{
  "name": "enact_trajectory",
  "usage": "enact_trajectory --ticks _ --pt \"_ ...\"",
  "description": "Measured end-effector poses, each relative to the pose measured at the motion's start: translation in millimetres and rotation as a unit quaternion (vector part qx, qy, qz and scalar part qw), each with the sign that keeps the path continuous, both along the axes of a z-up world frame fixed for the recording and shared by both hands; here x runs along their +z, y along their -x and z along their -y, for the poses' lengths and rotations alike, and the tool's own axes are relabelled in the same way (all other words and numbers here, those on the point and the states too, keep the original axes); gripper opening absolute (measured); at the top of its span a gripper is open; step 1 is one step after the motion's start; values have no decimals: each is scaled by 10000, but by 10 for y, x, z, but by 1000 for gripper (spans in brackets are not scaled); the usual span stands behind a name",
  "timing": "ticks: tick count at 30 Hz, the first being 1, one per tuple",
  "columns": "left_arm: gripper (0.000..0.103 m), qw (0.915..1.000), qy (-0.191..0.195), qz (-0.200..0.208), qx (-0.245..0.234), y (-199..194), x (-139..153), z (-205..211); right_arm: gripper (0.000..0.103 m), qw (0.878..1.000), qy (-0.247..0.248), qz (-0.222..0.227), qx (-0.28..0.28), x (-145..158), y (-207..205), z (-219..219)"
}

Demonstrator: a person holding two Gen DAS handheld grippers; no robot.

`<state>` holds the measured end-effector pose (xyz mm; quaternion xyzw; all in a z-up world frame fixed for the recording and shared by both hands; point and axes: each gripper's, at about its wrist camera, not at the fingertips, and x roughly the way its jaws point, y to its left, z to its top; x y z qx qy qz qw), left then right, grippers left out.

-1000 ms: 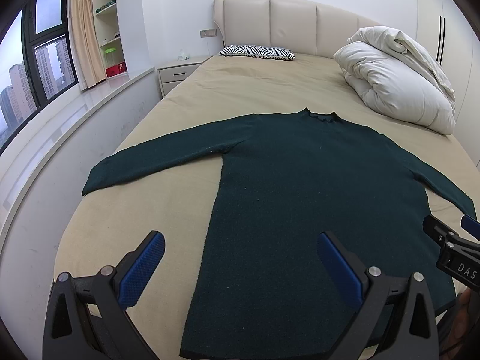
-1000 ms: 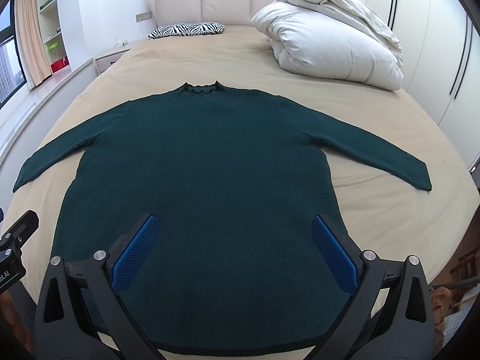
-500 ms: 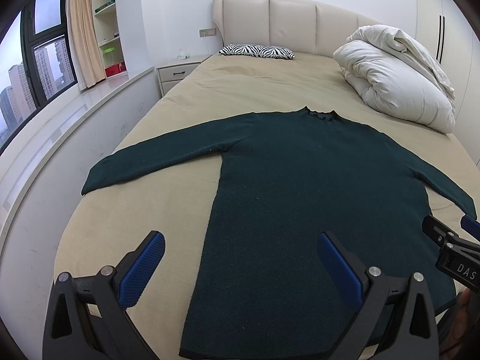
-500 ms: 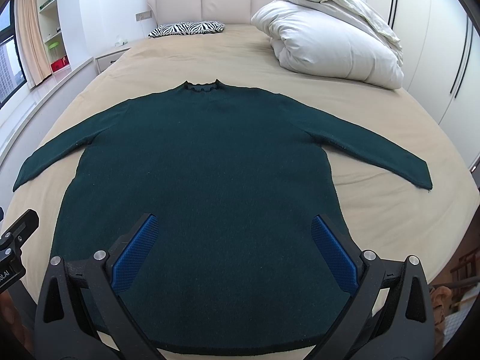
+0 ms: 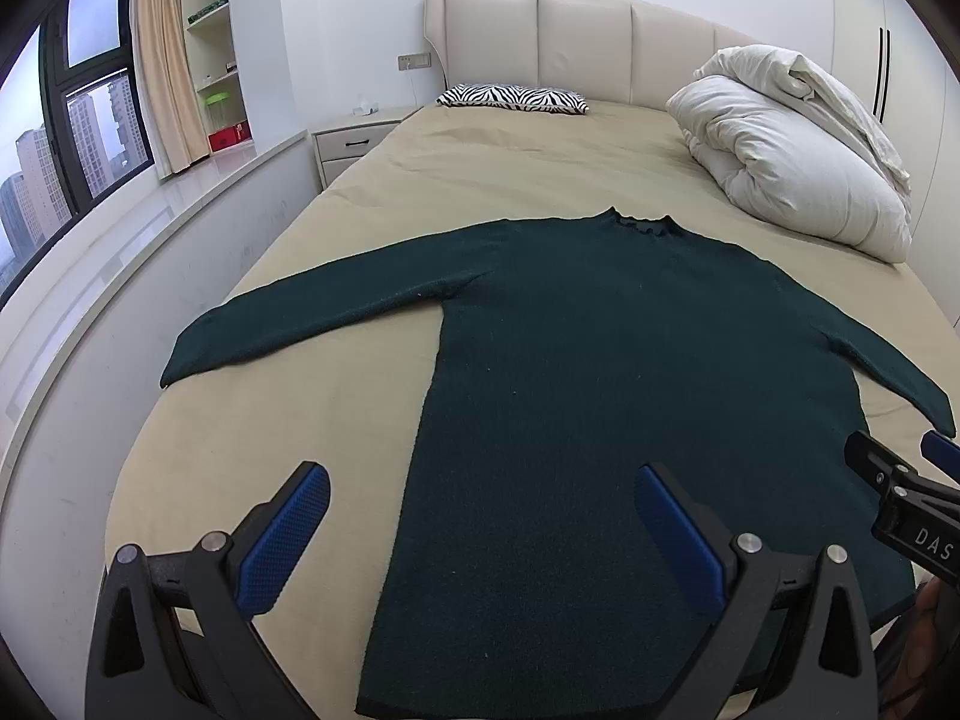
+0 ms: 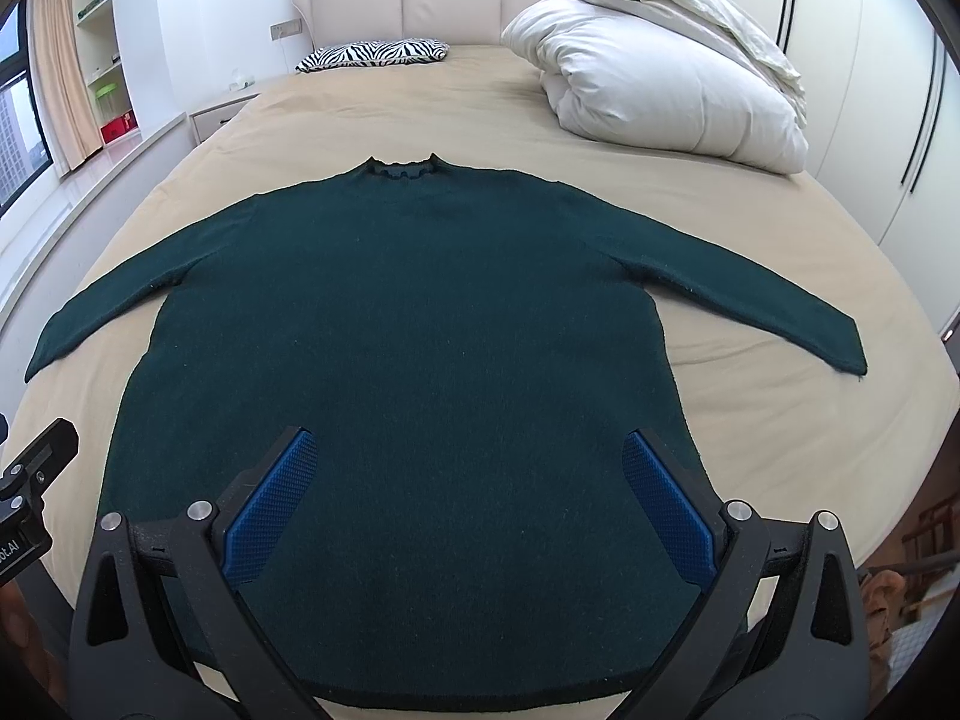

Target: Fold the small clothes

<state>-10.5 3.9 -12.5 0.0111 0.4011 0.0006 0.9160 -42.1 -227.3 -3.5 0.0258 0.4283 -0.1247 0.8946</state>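
A dark green long-sleeved sweater lies flat on the beige bed, collar toward the headboard, both sleeves spread out to the sides. It also shows in the right wrist view. My left gripper is open and empty, held above the sweater's lower left edge. My right gripper is open and empty, held above the sweater's lower middle. The right gripper's tip shows at the right edge of the left wrist view.
A rolled white duvet sits at the bed's far right. A zebra-print pillow lies by the headboard. A nightstand and a window ledge run along the left. Wardrobe doors stand on the right.
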Motion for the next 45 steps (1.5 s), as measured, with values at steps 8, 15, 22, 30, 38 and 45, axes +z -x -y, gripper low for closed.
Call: enact_trajectory --ticks 8,15,22,30,38,45 --pt "103 10000 -8 -79 -13 -62 -29 12 103 10000 -18 -73 11 -16 -56 26" --pt "103 9999 -29 -137 -30 -115 -37 49 103 9999 -58 -145 -30 -84 -107 79" --pt "103 9991 -372 -44 178 -200 -43 130 103 9991 -272 156 -275 -44 -132 469" --pt "103 9935 -1081 355 14 -308 -77 344 103 9639 -1462 974 -2000 -4 129 2430" --pt "103 9990 -133 91 -414 -630 -151 463 87 8535 -3221 1791 -3683 -577 687 4530" --pt "103 9936 734 -253 -815 -834 -255 537 62 8003 -4100 2013 -3886 -1117 592 5270"
